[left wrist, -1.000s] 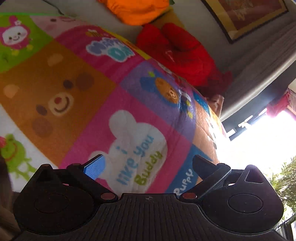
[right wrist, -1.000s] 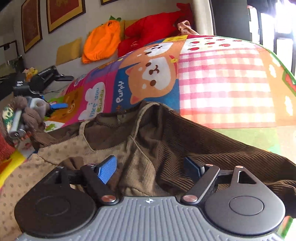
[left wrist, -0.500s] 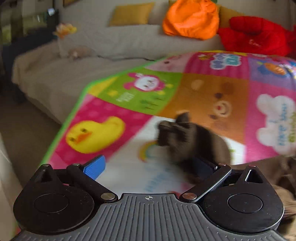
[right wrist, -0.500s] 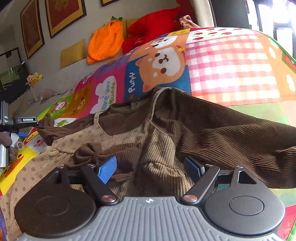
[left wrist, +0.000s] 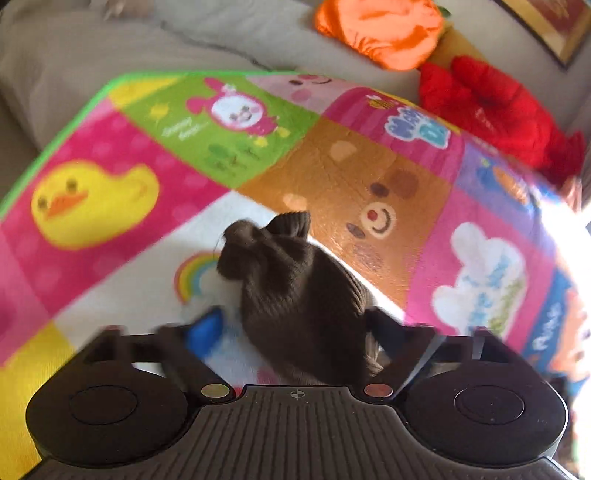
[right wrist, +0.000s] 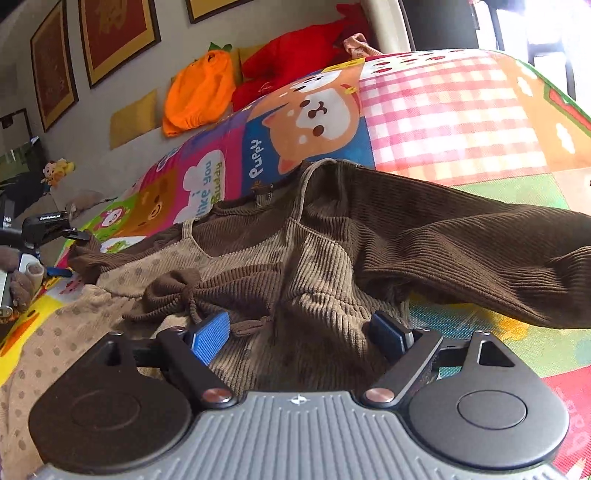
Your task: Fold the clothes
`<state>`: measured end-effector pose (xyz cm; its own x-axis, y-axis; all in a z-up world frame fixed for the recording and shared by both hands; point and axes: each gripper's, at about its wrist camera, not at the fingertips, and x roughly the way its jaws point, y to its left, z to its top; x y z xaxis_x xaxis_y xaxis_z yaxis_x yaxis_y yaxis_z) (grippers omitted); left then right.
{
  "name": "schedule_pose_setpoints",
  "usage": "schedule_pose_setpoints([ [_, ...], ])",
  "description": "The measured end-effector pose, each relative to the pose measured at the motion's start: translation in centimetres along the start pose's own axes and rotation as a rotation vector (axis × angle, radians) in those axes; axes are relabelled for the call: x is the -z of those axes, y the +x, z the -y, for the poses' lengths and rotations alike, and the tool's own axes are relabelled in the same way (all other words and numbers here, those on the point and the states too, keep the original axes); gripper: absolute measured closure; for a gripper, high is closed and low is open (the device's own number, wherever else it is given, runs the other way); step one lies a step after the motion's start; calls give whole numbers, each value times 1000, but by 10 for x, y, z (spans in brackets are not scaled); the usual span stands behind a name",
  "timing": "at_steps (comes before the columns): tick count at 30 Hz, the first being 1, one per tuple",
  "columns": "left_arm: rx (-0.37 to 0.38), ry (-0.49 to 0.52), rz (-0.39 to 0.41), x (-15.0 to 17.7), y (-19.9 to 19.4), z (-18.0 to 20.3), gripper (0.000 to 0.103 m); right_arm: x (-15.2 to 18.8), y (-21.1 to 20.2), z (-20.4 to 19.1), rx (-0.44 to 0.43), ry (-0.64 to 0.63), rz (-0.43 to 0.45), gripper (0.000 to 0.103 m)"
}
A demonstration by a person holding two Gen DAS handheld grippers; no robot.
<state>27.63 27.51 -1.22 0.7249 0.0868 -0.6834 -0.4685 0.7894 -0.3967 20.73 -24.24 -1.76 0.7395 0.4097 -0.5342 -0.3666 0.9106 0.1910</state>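
A brown corduroy top with a tan dotted layer [right wrist: 332, 236] lies spread on a colourful play mat [right wrist: 443, 110]. Its bunched left sleeve [left wrist: 295, 273] sits between the jaws of my left gripper [left wrist: 295, 328], which are closing; the right finger touches the cloth, while a strip of mat still shows beside the blurred blue left pad [left wrist: 207, 332]. My right gripper [right wrist: 299, 336] hovers open low over the tan ribbed body, cloth bulging between its blue pads. The right sleeve [right wrist: 480, 251] stretches off to the right.
An orange plush [left wrist: 380, 29] and a red plush [left wrist: 491, 107] rest on a grey sofa [left wrist: 110, 48] behind the mat. Framed pictures [right wrist: 114, 33] hang on the wall. The mat's green edge [left wrist: 74, 110] runs along the left.
My left gripper swung from the far mat panels down onto the sleeve end and its jaws narrowed around it. The right gripper sank closer to the garment's body.
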Motion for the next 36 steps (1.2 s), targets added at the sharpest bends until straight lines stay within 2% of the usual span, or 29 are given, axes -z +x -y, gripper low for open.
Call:
schedule_pose_setpoints([
  [1, 8, 35, 8, -1, 1, 9, 82, 1, 2, -2, 3, -1, -11, 19],
  [2, 38, 54, 27, -3, -5, 17, 86, 1, 0, -1, 5, 4, 2, 19],
  [4, 101, 95, 78, -7, -19, 34, 89, 2, -3, 2, 4, 24, 17, 19],
  [8, 274, 179, 356, -9, -106, 48, 89, 2, -4, 14, -4, 98, 24, 19],
  [9, 293, 186, 405, -7, -122, 44, 83, 2, -3, 16, -7, 111, 22, 19],
  [11, 258, 204, 457, 3, -139, 30, 71, 2, -2, 17, -15, 117, 14, 19],
  [12, 210, 220, 462, 10, -140, 22, 50, 2, -1, 17, -18, 117, 11, 18],
  [13, 161, 227, 440, 16, -137, 12, 34, 2, 0, 17, -21, 116, 9, 18],
  [14, 115, 211, 401, 21, -130, 0, 32, 2, 0, 18, -23, 118, 9, 18],
  [16, 39, 106, 291, 27, -115, -31, 33, 1, -1, 19, -27, 124, 9, 18],
  [18, 41, 15, 218, 35, -114, -53, 33, 0, -4, 21, -10, 138, 17, 18],
  [19, 71, 19, 189, 42, -118, -57, 31, 0, -9, 22, -7, 134, 15, 18],
  [20, 101, 70, 157, 51, -124, -53, 29, 0, -14, 23, -5, 129, 12, 18],
  [22, 166, 218, 80, 74, -137, -34, 16, 1, -25, 25, -4, 106, 1, 18],
  [24, 242, 362, -7, 101, -148, -12, 10, 2, -42, 26, 1, 52, -19, 18],
  [26, 299, 491, -87, 132, -159, 9, 8, 5, -63, 28, 31, -9, -39, 18],
  [31, 316, 716, -180, 206, -190, 40, 5, 23, -119, 24, 48, -161, -114, 18],
  [36, 287, 789, -187, 244, -211, 39, 3, 67, -171, 4, -15, -335, -196, 18],
])
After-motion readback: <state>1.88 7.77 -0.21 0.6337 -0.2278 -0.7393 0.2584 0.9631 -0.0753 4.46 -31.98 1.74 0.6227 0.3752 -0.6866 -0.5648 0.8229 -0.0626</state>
